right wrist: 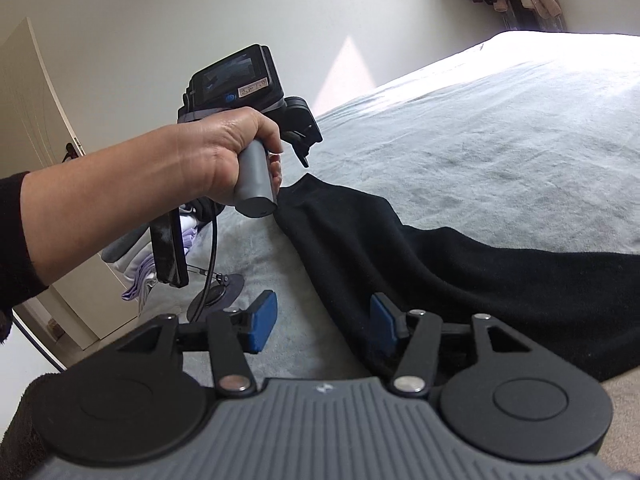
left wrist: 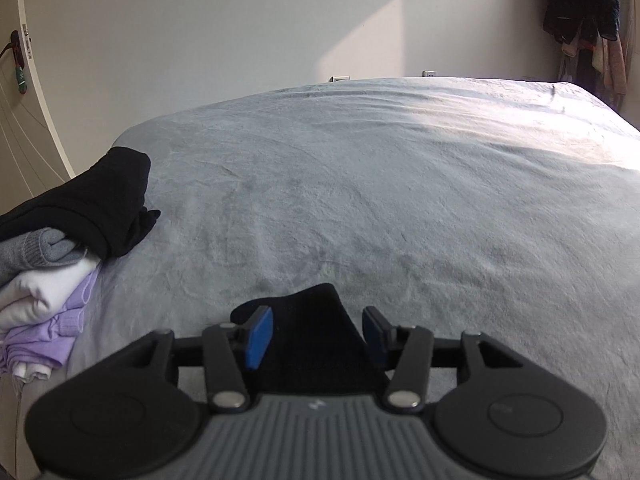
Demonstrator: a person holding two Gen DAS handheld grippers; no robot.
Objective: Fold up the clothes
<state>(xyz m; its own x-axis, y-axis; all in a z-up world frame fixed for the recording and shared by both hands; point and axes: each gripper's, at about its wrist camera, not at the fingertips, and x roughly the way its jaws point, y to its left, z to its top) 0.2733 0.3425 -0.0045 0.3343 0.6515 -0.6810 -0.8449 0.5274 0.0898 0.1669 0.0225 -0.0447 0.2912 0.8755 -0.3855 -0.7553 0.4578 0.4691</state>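
A black garment (right wrist: 420,264) lies spread on the grey bed (right wrist: 500,128), reaching from near the front edge toward the right. One pointed corner of this black garment (left wrist: 316,332) sits between the blue pads of my left gripper (left wrist: 318,332), whose jaws stand open around it. My right gripper (right wrist: 324,324) is open too, low over the garment's left edge, with its right pad (right wrist: 382,322) against the black cloth and its left pad over bare bedding. A hand (right wrist: 224,160) holds the left gripper's handle above the garment's far corner.
A stack of folded clothes (left wrist: 60,248), black on top, then grey, white and lilac, sits at the bed's (left wrist: 400,184) left edge. A door (left wrist: 16,92) stands at far left. Hanging clothes (left wrist: 584,20) fill the back right corner. A white wall runs behind the bed.
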